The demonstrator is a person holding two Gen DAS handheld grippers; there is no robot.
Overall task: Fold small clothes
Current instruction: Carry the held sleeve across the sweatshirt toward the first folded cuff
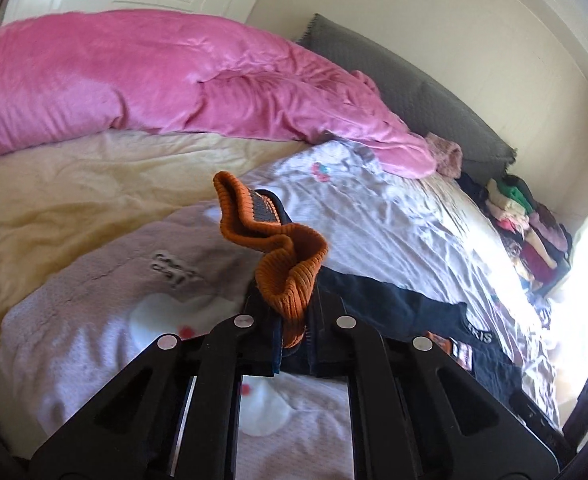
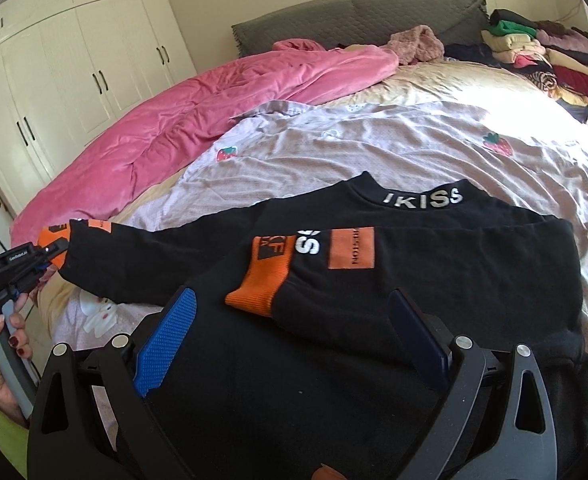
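A small black sweatshirt (image 2: 414, 280) with orange cuffs and an "IKISS" collar lies flat on the pink strawberry sheet (image 2: 374, 152). One sleeve is folded across its chest, orange cuff (image 2: 259, 288) up. My right gripper (image 2: 294, 336) is open just above the sweatshirt's lower body, blue pads either side of that cuff. My left gripper (image 1: 289, 320) is shut on the other sleeve's orange cuff (image 1: 277, 256), held out to the left; it also shows in the right wrist view (image 2: 45, 256). The sweatshirt shows in the left wrist view (image 1: 414, 308).
A pink quilt (image 2: 173, 128) is bunched along the bed's far left. A grey headboard cushion (image 2: 354, 20) and a pile of folded clothes (image 2: 542, 56) sit at the head. White wardrobes (image 2: 73, 60) stand behind. A pale fleece blanket (image 1: 93, 300) lies under my left gripper.
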